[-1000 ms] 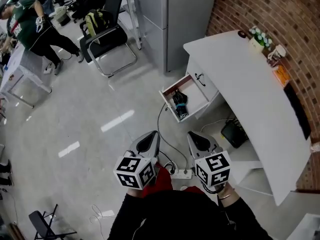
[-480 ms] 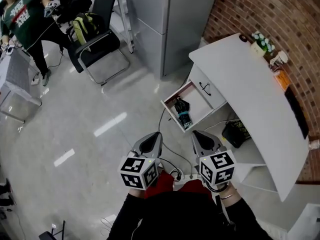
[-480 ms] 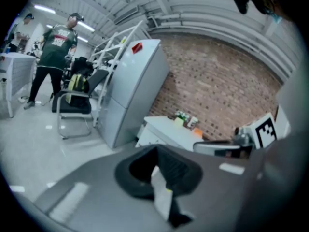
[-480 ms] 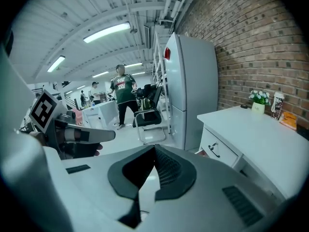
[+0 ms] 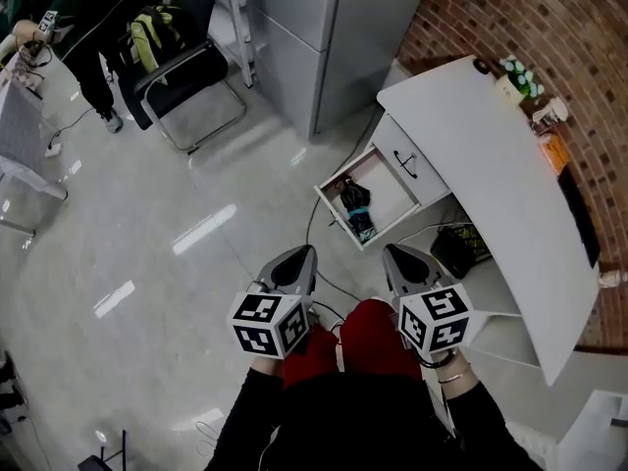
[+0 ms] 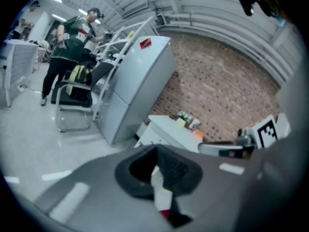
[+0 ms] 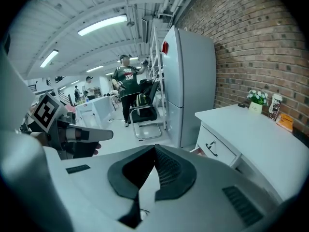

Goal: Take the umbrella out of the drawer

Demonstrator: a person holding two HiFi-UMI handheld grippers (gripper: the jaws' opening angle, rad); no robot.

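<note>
- Lying in the open drawer (image 5: 391, 190), toward its outer front edge, the umbrella (image 5: 355, 207) is a short, folded black bundle with a blue band.
- The drawer is a shallow white box pulled out from the white desk (image 5: 491, 155) near its end corner.
- The left gripper (image 5: 297, 259) and right gripper (image 5: 400, 259) are held side by side, tilted down towards the drawer and well apart from it. Each has its ribbed dark jaws pressed together on nothing.
- A thin cable (image 5: 316, 232) crosses the glossy floor (image 5: 177, 253) between the grippers and the drawer.
- A tall grey cabinet (image 5: 324, 37) stands beyond the drawer, and a brick wall (image 5: 559, 37) runs behind the desk.
</note>
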